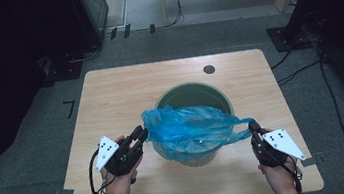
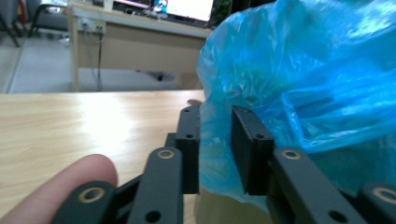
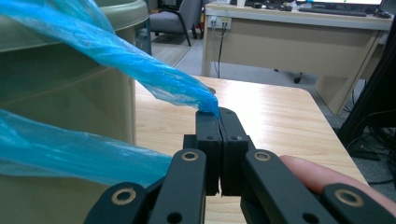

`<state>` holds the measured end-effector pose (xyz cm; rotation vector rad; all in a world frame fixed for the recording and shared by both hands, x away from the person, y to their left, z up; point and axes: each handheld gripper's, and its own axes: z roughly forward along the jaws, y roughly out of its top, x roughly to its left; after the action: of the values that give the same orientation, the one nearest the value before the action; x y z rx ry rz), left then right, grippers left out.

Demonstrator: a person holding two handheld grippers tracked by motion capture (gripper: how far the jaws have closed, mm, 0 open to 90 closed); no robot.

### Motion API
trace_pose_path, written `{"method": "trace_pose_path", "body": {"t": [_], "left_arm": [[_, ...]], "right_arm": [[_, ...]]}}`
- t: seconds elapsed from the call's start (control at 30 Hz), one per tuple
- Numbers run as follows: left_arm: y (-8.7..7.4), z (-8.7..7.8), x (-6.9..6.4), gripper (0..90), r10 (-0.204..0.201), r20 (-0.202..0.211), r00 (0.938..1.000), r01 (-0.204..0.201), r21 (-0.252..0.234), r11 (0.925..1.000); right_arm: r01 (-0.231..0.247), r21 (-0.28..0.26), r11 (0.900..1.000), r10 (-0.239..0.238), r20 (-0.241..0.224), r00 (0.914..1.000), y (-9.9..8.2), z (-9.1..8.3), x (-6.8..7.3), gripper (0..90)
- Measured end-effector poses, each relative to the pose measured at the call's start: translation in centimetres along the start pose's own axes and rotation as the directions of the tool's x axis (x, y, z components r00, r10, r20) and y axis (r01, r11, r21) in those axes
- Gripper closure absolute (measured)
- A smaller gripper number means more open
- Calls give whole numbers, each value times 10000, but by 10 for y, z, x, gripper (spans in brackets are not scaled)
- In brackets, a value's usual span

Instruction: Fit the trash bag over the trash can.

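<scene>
**Blue bag stretched over a green bin between two grippers**

A pale wooden table [image 1: 110,100] with rounded corners and a small dark round hole near its far edge stands on grey carpet; cables trail across the floor, and a light wood desk sits beyond at 12 o'clock. At the table's centre stands a dull green plastic bin [image 1: 220,98], round with a thick rolled rim. Draped over its near side is a thin, crinkled, translucent blue bag [image 1: 189,127].

The left gripper [image 1: 140,133], at 8 o'clock from the bin, has its jaws apart with a fold of the film between them, not pressed. The right gripper [image 1: 253,126], at 4 o'clock, is clamped on a twisted corner of the bag, pulled taut.

The left gripper view adds a monitor on the far desk; the right gripper view adds an office chair and the bin's smooth wall.
</scene>
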<state>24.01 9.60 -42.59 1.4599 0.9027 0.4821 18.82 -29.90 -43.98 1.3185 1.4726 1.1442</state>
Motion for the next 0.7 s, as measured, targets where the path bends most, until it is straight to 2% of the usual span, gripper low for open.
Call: {"method": "trace_pose_path", "body": {"t": [0.07, 0.2, 0.27, 0.33, 0.43, 0.57, 0.63, 0.7], "left_arm": [[2, -1, 0, 688, 5, 97, 10000, -4, -160, 9999], [6, 2, -4, 765, 224, 461, 9987, -215, -208, 9996], [9, 9, -6, 793, 454, 224, 9987, -451, -142, 9989], [11, 14, -4, 811, 300, 145, 9994, -297, -174, 9994], [15, 25, 0, 829, -28, 162, 9999, 30, -111, 9999], [14, 40, 1, 868, 93, -2, 10000, -93, 230, 9997], [12, 47, 5, 879, -163, -13, 9999, 164, 314, 9994], [9, 53, 10, 893, -636, -63, 9980, 639, 453, 9969]], "right_arm": [[-88, -17, 10000, 88, 6, 10000, 1, 0, -1, 900], [-167, -88, 9998, 166, -73, 9998, 3, 3, -1, 900], [-121, -108, 9999, 120, -98, 9999, 6, 8, 0, 900], [-187, -126, 9997, 186, -103, 9998, 9, 16, 2, 900], [-573, -112, 9983, 570, -203, 9982, 15, 28, 4, 900], [-586, 39, 9983, 587, -403, 9975, 21, 42, 9, 899], [-580, 341, 9977, 598, -551, 9967, 21, 51, 10, 899], [-563, 694, 9960, 613, -715, 9956, 16, 60, 12, 899]]}}
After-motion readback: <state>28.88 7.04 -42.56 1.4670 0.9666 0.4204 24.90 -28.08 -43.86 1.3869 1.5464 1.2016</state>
